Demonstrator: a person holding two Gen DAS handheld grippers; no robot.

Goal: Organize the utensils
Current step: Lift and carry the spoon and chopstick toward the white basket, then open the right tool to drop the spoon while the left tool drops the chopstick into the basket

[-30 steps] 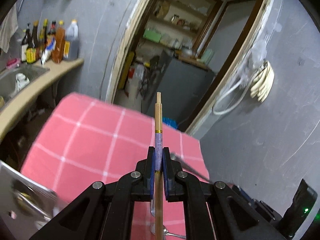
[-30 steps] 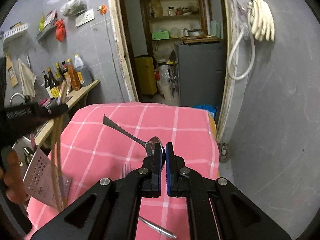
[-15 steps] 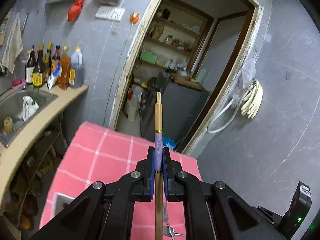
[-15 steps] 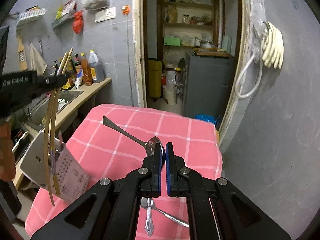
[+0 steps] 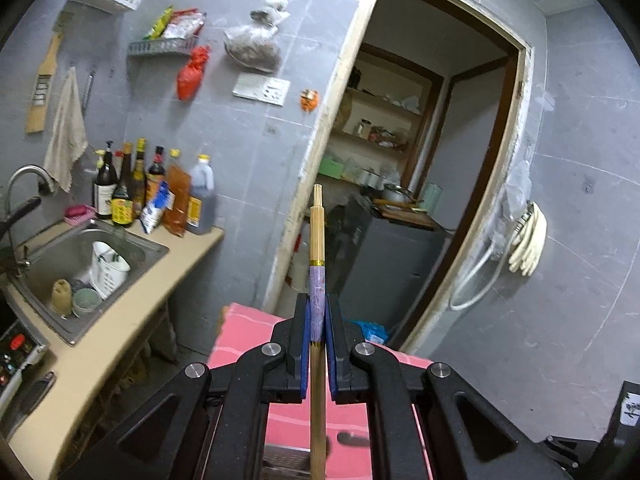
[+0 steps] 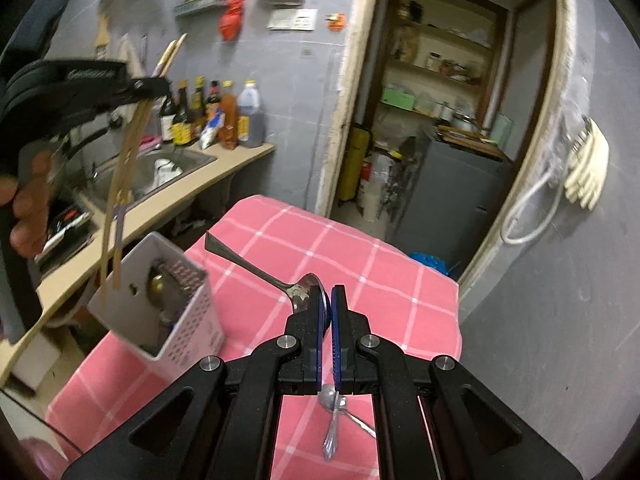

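My left gripper (image 5: 318, 316) is shut on a pair of wooden chopsticks (image 5: 317, 240) with a purple band. In the right wrist view the left gripper (image 6: 154, 86) holds the chopsticks (image 6: 124, 176) upright over a white perforated utensil holder (image 6: 176, 304) at the table's left edge; their lower tips hang at its rim. My right gripper (image 6: 329, 300) is shut on the bowl of a metal spoon (image 6: 256, 268), its handle pointing up and left above the table. More cutlery (image 6: 334, 420) lies on the cloth under the right gripper.
The table has a pink checked cloth (image 6: 360, 256). A counter with a sink (image 5: 80, 264) and several bottles (image 5: 152, 192) runs along the left. An open doorway (image 6: 440, 120) with shelves is behind the table. A grey wall (image 6: 580, 280) is on the right.
Both grippers rose and tilted up. The left gripper carried the chopsticks higher over the holder. The holder now shows in full in the right wrist view.
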